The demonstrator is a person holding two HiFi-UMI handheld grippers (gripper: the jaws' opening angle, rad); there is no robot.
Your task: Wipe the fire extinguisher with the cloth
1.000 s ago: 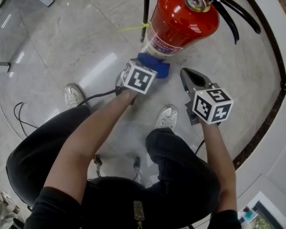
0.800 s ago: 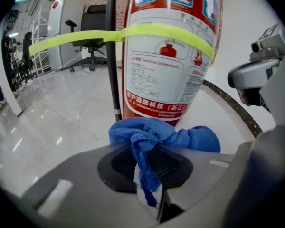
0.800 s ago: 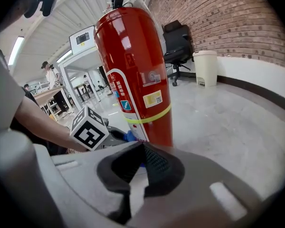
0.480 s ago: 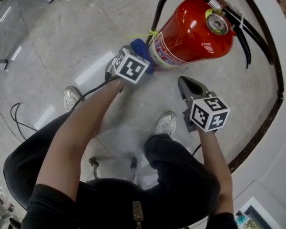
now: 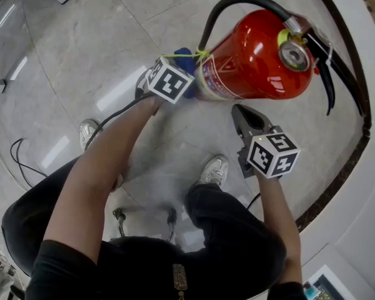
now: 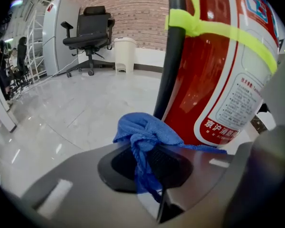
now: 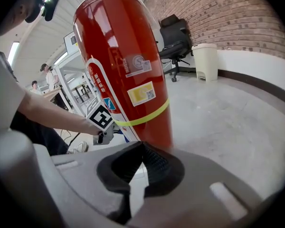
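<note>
The left gripper pinches the cloth at the foot of the upright fire extinguisher, just ahead; the right gripper, closed and empty, hangs farther off.

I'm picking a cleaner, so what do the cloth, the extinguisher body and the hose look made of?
The cloth looks like blue microfibre, with a soft, fuzzy pile. The extinguisher body seems to be glossy red-painted metal, given its sharp highlights. The hose is matte black and bends smoothly, so it is probably rubber.
</note>
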